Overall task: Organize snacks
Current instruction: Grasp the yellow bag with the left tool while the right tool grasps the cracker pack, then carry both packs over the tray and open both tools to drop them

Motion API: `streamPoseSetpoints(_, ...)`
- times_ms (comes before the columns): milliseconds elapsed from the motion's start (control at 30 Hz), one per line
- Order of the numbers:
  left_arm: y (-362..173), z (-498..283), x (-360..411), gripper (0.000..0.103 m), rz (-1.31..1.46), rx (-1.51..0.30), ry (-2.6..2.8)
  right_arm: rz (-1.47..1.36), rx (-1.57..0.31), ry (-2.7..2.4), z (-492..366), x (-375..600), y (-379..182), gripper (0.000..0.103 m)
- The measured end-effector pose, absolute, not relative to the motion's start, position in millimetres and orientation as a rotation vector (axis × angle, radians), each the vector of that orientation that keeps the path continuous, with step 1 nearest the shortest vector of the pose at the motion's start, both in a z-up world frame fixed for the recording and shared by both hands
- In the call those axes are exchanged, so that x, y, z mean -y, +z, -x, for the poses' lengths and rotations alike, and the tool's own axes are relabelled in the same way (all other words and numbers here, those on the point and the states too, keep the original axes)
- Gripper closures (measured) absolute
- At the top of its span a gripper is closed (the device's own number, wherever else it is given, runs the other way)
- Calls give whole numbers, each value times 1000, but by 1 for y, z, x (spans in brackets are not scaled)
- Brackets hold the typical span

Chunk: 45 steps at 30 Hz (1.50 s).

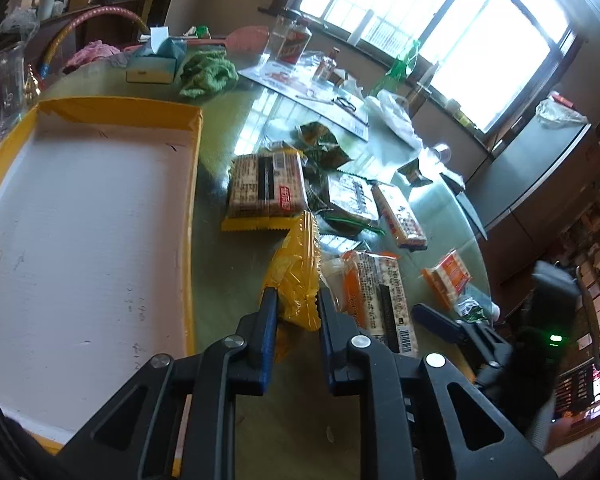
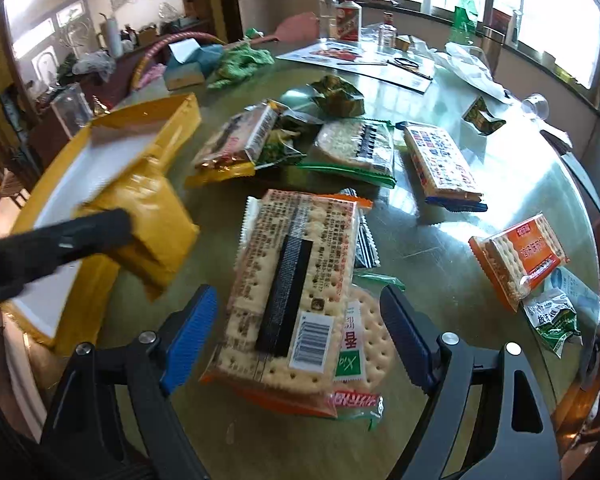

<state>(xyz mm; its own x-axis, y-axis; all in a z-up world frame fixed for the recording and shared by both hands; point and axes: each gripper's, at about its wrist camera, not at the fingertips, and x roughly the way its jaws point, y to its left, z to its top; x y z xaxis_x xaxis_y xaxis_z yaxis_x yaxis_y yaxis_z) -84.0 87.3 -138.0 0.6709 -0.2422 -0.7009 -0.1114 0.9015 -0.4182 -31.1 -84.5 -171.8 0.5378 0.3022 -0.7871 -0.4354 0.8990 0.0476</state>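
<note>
Snacks lie scattered over a round glass-topped desk, beside a yellow tray with a white floor.

Left tool: its blue-padded jaws are closed on the near end of a yellow packet, which hangs lifted off the desk. The tray sits just to this tool's left, nothing in the part that shows. Ahead of the tool lies a yellow-edged cracker pack, label side up. To its right lie a long cracker pack with a barcode, a green pack, a blue-edged pack and a small orange pack.

Right tool: its jaws stand wide apart, one on each side of the barcode pack, not touching it. That pack rests on top of a round-cracker pack. Left of this tool, the left tool shows blurred, holding the yellow packet at the tray's edge. Ahead lie the green pack and the blue-edged pack; to the right, the orange pack and a small green sachet touching it.
</note>
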Motion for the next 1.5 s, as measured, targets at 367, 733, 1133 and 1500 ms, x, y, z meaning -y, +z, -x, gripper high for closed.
streamPoseSetpoints(367,-125,104,-96,86,498,-801,-113,114,-865,410,41,94,-164,48)
streamPoseSetpoints(733,-80,165,-130,86,514,-700,-37,84,-710,597,96,70,-101,48)
streamPoseSetpoints(1133,-112,194,-206,86,562,-761,167,154,-785,801,113,-33,-122,48)
streamPoseSetpoints(1500,-156,188,-249,85,700,-804,121,266,-852,807,114,-98,-163,48)
